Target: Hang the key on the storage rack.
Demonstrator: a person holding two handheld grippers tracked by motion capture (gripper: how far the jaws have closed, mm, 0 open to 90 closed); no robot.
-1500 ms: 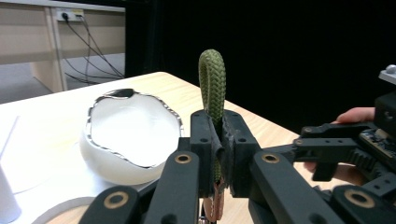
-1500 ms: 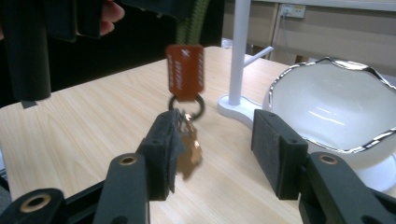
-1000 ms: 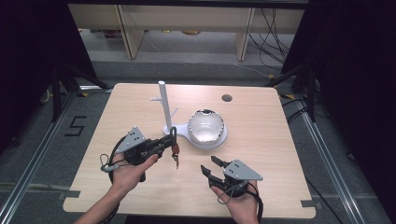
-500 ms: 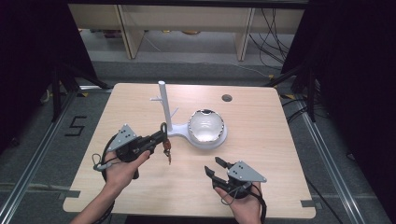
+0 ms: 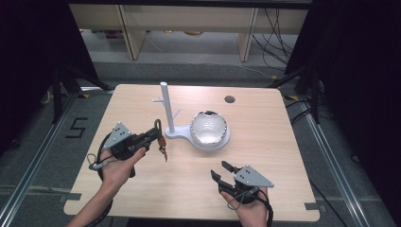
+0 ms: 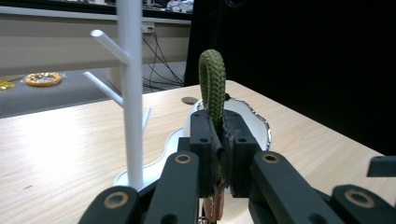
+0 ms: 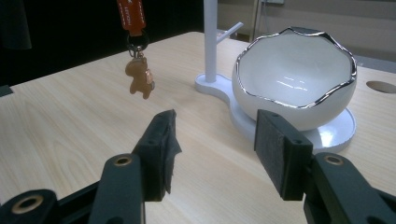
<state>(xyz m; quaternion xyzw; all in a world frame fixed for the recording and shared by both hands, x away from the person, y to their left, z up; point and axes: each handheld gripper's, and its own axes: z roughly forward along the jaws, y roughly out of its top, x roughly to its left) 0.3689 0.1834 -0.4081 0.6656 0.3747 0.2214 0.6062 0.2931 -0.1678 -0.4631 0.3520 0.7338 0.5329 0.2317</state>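
The left gripper (image 5: 153,134) is clenched on a green braided cord loop (image 6: 212,84), which stands up above its jaws, with an orange strap (image 7: 130,15) and a small brown animal charm (image 7: 140,78) hanging below them, clear of the table (image 5: 274,142). This keychain hangs just to the left of the white stand (image 5: 166,109), an upright post with short side pegs. The post's flat base joins the dish under a white egg-shaped bowl (image 5: 209,127) with a jagged silver rim. In the left gripper view the loop's top is beside the post, near the lower pegs but apart from them.

The right gripper (image 5: 223,170) hovers near the front edge of the table with its jaws released and nothing between them; its own view looks across bare wood toward the bowl and charm.

Open table lies to the front, between the two grippers, and along the right side of the bowl. A small round hole (image 5: 230,99) sits near the far edge. The floor left of the table bears a taped "5" (image 5: 78,126). Writing on the orange strap is too small to read.
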